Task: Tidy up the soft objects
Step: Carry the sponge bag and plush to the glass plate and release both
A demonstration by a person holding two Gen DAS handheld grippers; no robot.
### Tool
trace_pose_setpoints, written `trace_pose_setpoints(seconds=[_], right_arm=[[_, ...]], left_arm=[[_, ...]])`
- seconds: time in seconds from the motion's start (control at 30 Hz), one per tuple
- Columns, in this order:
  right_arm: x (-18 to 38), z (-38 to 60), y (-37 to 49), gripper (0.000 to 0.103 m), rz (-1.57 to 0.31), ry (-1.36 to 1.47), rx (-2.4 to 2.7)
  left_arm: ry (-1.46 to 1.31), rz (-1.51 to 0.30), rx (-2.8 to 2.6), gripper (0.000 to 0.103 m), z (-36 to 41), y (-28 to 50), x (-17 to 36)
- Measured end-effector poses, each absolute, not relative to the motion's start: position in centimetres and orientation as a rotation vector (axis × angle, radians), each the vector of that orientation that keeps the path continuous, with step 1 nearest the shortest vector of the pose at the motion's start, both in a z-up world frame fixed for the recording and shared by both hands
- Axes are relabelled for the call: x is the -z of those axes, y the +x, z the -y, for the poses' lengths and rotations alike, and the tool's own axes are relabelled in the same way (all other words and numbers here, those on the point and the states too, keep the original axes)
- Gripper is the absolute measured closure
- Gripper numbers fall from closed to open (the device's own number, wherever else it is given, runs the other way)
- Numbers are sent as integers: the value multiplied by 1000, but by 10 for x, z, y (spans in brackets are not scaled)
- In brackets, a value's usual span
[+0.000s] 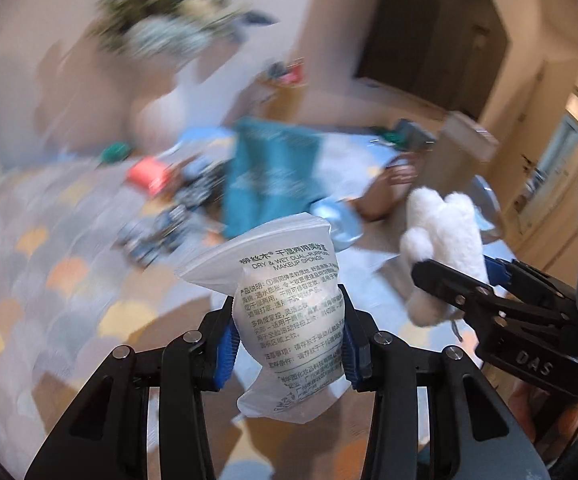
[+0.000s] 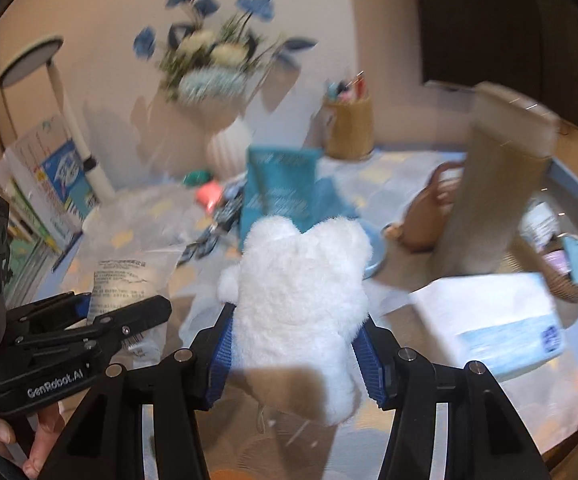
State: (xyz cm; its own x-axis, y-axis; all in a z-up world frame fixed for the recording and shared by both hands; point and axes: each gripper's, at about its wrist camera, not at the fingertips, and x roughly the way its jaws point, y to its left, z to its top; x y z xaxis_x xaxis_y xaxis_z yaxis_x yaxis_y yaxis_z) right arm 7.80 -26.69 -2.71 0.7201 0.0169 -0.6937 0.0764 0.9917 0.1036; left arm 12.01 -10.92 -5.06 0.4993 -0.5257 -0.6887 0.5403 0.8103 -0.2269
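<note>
My left gripper [image 1: 289, 340] is shut on a clear plastic packet of makeup sponge [image 1: 285, 320] with printed text, held above the table. The packet also shows in the right wrist view [image 2: 119, 292], with the left gripper [image 2: 129, 312] at the lower left. My right gripper [image 2: 295, 348] is shut on a fluffy white plush toy [image 2: 301, 312], held above the table. In the left wrist view the plush toy [image 1: 445, 240] sits in the right gripper [image 1: 465, 276] at the right. Both views are blurred by motion.
On the patterned tablecloth [image 2: 137, 236] lie a teal cloth [image 2: 277, 188], a pink item [image 2: 209, 194], dark packets [image 2: 213, 232] and a tissue pack [image 2: 497, 320]. A tall brown box [image 2: 493, 184], a basket [image 2: 573, 276], a pen holder [image 2: 349, 128], a flower vase [image 2: 225, 140] and a lamp [image 2: 73, 120] stand around.
</note>
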Motion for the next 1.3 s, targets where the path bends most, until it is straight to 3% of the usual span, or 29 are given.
trace_pose_setpoints(seconds=[0.27, 0.6, 1.03, 1.13, 1.2, 1.23, 1.27, 1.3], right_arm=[[-1, 368, 46, 50, -687, 275, 210], [-32, 478, 3, 50, -600, 377, 423], [-46, 612, 44, 49, -616, 472, 456], [-38, 634, 58, 47, -651, 493, 451], [-32, 643, 65, 36, -673, 498, 443], [-30, 647, 69, 28, -685, 503, 433], [-27, 651, 71, 27, -696, 507, 423], [-25, 651, 71, 27, -701, 506, 421]], left_arm=[[117, -762, 828, 64, 205, 107, 13], [210, -786, 1025, 64, 341, 79, 20], [266, -710, 904, 61, 471, 87, 21], [270, -723, 892, 55, 486, 94, 31], [280, -725, 891, 49, 489, 98, 35], [291, -730, 893, 43, 492, 98, 38], [293, -736, 896, 29, 493, 98, 40], [289, -736, 908, 27, 491, 96, 41]])
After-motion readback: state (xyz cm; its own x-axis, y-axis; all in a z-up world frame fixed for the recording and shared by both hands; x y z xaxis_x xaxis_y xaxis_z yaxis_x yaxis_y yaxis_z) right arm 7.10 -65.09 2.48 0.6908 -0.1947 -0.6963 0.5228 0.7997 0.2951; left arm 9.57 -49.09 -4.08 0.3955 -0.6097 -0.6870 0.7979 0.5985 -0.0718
